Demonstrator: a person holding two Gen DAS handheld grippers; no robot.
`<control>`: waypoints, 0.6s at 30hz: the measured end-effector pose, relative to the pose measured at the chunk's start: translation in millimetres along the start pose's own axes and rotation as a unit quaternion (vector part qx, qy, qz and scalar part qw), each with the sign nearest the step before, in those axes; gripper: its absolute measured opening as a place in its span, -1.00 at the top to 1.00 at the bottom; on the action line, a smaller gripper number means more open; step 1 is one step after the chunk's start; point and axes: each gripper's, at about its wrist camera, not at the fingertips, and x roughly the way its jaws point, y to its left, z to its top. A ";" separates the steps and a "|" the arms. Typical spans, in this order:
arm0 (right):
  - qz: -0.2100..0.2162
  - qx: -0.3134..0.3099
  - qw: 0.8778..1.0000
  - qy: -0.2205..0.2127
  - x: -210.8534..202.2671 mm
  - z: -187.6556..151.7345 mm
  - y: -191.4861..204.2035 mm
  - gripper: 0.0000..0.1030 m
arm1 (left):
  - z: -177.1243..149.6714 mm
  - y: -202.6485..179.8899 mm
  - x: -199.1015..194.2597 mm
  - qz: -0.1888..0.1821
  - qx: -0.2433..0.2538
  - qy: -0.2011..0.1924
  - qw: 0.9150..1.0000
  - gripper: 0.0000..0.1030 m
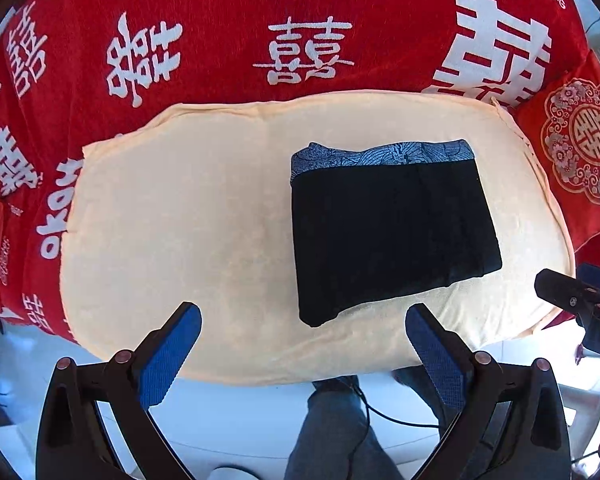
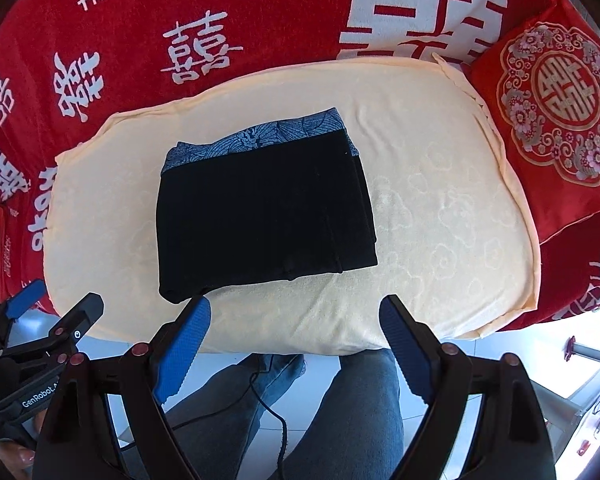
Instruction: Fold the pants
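The black pants (image 2: pixel 266 216) lie folded in a compact rectangle on the cream cushion (image 2: pixel 440 216), so both the left claw (image 1: pixel 303 320) and right claw (image 2: pixel 296 312), fingers apart and empty at 6 o'clock, should just clear away without snagging.

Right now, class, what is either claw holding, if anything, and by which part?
Nothing is held. The left claw and right claw are both open and empty, short of the folded black pants, which lie free on the cream cushion.

Black hand-held gripper (image 1: pixel 303 320), blue pads (image 1: pixel 170 354)
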 end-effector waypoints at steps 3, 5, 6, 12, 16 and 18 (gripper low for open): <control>-0.003 -0.008 1.000 0.000 -4.5 -0.5 1.0 -0.72 | 2.0 -0.3 -8.1 0.001 -0.007 -0.006 1.000 -0.99; -0.007 -0.021 1.000 0.001 -5.9 0.0 1.3 -0.72 | 2.7 -2.5 -10.8 0.008 -0.011 -0.005 1.000 -0.99; -0.010 -0.026 1.000 0.003 -5.9 0.2 0.9 -0.72 | 2.7 -3.7 -11.4 0.009 -0.015 -0.001 1.000 -0.99; -0.028 -0.052 0.998 0.001 -16.5 0.5 -4.4 -0.72 | 2.0 -17.2 -17.0 0.014 -0.019 0.005 1.000 -0.99; -0.028 -0.065 0.997 0.006 -16.1 1.7 -6.3 -0.72 | 0.8 -22.2 -18.5 0.018 -0.021 0.007 1.000 -0.99; -0.027 -0.071 0.997 0.003 -17.4 2.4 -5.4 -0.72 | -0.4 -23.8 -18.2 0.018 -0.020 0.009 1.000 -0.99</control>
